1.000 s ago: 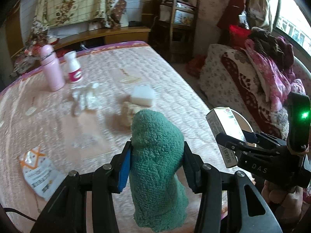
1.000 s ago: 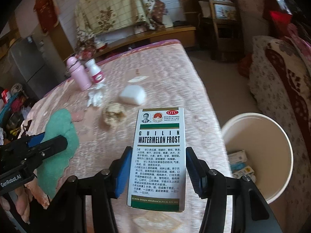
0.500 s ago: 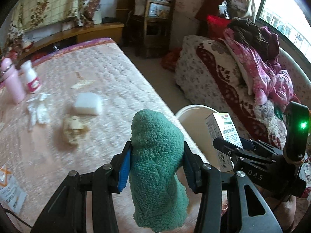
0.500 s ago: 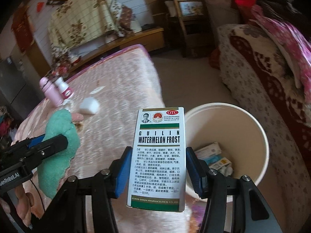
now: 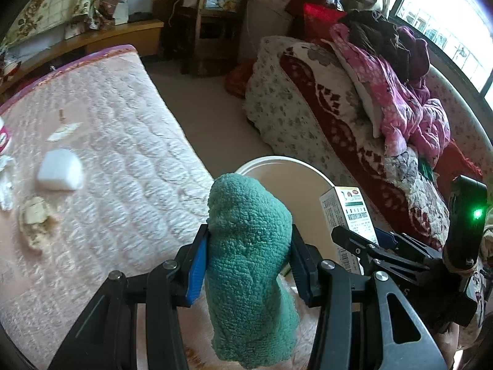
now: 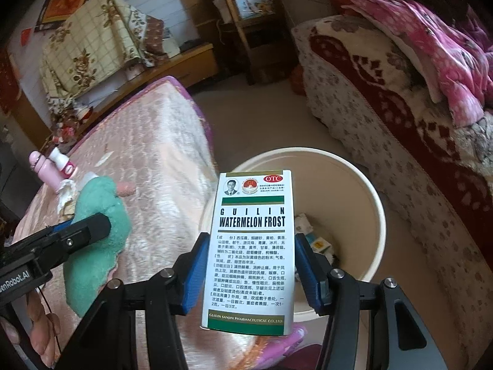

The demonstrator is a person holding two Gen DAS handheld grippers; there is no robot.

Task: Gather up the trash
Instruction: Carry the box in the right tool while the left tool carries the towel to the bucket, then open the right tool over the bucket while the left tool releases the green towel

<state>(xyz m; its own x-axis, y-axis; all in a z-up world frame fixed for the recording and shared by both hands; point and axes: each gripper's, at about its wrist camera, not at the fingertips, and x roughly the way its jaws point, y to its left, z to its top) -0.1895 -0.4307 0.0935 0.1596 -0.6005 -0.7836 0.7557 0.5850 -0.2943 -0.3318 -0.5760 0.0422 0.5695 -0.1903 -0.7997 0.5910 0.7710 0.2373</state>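
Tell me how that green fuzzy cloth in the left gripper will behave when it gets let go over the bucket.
The green cloth looks soft and floppy: it droops below the left gripper, so it would likely crumple, not bounce. Probably light for its bulk. Its fuzzy pile may cling to the fingers briefly instead of slipping cleanly into the bucket.

Both looking forward and down from close above the cream bucket (image 5: 279, 162) (image 6: 377, 209), left view from bedside; sharing bucket and pink quilted bed (image 5: 117, 141) (image 6: 160, 160).

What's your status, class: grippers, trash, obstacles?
Left gripper shut on green cloth. Right gripper shut on medicine box, above white bucket. Nothing blocking.
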